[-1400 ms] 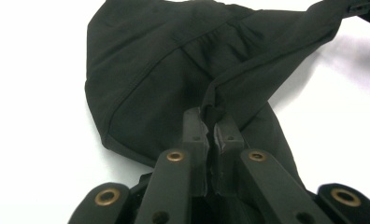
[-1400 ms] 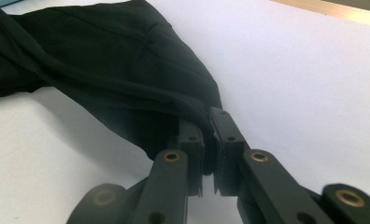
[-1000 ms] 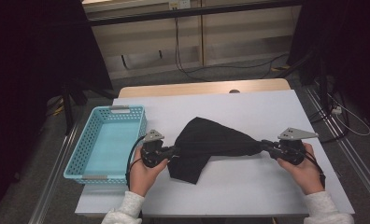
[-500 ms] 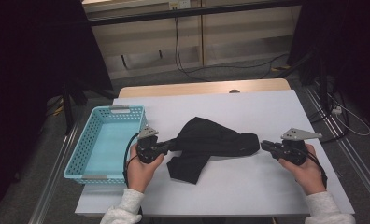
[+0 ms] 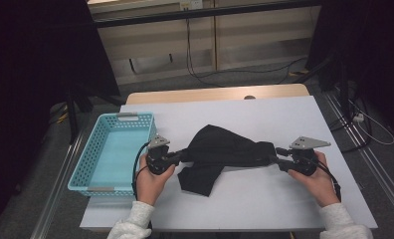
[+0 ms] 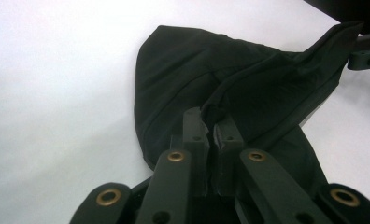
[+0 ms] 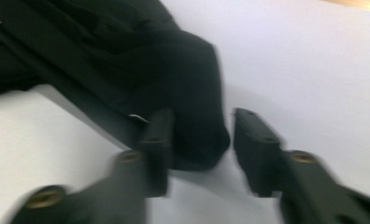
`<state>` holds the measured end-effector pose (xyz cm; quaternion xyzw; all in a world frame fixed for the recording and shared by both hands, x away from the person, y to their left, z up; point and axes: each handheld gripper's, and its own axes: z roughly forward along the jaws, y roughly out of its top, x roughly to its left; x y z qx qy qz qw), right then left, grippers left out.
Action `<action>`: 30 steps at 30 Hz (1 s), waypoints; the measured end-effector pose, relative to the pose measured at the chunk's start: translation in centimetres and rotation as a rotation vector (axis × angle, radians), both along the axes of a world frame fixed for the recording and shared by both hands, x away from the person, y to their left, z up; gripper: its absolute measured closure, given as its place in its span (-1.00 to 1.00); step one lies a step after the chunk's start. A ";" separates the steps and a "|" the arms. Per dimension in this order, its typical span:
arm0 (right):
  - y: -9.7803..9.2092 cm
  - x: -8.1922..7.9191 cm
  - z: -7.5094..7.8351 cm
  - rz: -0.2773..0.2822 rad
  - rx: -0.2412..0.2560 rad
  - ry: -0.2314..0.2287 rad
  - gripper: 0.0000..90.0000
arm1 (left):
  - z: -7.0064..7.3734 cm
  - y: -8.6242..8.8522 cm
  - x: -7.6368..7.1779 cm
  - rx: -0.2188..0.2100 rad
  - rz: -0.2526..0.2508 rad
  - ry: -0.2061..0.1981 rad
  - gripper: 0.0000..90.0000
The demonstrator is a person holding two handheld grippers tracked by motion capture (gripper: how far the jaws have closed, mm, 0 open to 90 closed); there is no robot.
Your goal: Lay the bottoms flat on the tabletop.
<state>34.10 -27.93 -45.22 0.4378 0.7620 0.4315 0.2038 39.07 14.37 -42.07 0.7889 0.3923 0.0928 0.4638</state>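
- Black cloth (image 5: pixel 225 155) in the high view lies crumpled across the middle of the white table (image 5: pixel 245 209), stretched loosely between the two grippers, with one flap hanging toward the person's edge. Half a second ago the right end of it sat in the right gripper's grasp; now that end rests on the table just in front of the right gripper (image 5: pixel 283 160), which has backed slightly toward the person's right. The left gripper (image 5: pixel 181 156) stays at the cloth's left end. The blue basket (image 5: pixel 85 164) stands empty at the table's left side, just beside the left hand (image 5: pixel 152 174).
- Left gripper view: its two jaws stand narrow, pressed together on a fold of the cloth (image 6: pixel 248 93), which runs away from them toward the far gripper at the upper right.
- Right gripper view, blurred by motion: the jaws stand wide apart, and a rounded corner of the cloth (image 7: pixel 192 93) lies between and ahead of them on the table, gripped by neither.
- Judgement: the right side has just let go, so the cloth now hangs on one grip alone. That likely means either a re-grasp at a better corner for spreading or folding, or the left gripper carrying it alone toward the basket.
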 end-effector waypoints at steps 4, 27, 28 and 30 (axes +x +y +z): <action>0.5 0.4 -0.4 0.029 0.019 0.017 0.89 | -0.2 0.1 0.1 0.002 0.009 -0.001 0.92; -3.5 -2.2 7.5 -0.040 0.129 -0.183 0.96 | 3.7 -1.0 1.2 -0.086 -0.001 -0.028 0.92; -3.7 -2.1 7.9 -0.044 0.125 -0.185 0.96 | 4.0 -1.3 1.4 -0.088 -0.003 -0.031 0.92; -4.0 -1.9 8.2 -0.055 0.134 -0.190 0.96 | 4.2 -1.6 1.7 -0.082 -0.004 -0.030 0.92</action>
